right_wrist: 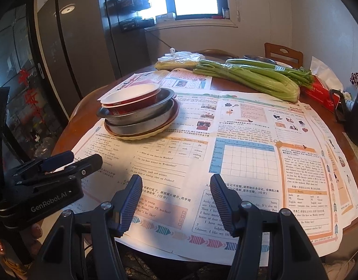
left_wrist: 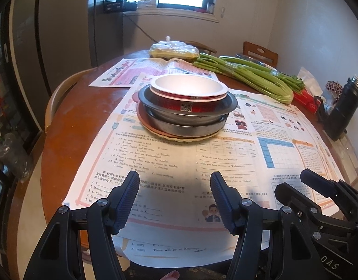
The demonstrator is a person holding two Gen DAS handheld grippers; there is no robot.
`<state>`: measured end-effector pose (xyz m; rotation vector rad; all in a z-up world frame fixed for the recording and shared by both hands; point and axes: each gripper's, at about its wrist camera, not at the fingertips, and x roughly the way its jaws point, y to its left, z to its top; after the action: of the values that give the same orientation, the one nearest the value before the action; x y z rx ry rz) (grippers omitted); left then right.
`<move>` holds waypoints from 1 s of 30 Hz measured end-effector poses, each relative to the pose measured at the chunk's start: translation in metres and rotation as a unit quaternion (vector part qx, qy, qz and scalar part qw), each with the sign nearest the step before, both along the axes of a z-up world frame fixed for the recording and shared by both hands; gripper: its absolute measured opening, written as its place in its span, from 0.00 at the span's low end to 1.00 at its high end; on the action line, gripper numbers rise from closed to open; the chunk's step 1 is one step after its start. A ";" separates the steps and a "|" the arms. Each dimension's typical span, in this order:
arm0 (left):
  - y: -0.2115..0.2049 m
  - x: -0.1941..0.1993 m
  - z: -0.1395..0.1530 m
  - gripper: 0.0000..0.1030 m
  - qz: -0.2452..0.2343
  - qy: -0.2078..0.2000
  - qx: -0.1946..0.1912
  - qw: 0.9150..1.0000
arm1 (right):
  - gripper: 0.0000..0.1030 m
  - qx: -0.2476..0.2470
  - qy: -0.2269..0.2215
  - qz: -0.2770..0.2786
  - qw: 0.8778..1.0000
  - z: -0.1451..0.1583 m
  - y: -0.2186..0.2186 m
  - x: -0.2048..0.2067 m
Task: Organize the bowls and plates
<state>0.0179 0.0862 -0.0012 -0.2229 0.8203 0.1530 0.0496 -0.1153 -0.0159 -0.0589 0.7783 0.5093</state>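
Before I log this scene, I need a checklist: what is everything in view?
bowl: one, red and white, top of stack
metal pans: two, grey, nested under bowl
plates: two, brown on cream, stack's base
newspapers: several, printed, covering table
table: one, brown, round
celery: bundle, green, far side
bagged food: one, yellow, far edge
flask: one, black, right edge
tissue box: one, red, beside celery
left gripper: jaws open, empty
right gripper: jaws open, empty

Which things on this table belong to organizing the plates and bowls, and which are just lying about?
Belongs to the job:
red paper bowl
two metal bowls
flat plates underneath

Just lying about:
celery
bagged food
newspapers
black bottle
red tissue box
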 end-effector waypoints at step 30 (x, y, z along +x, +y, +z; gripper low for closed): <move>0.000 -0.003 0.004 0.63 0.002 -0.001 0.007 1.000 | 0.58 -0.001 0.007 -0.004 1.000 -0.001 -0.005 -0.002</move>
<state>0.0150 0.0862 0.0027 -0.2111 0.8172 0.1632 0.0480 -0.1203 -0.0165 -0.0536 0.7929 0.5011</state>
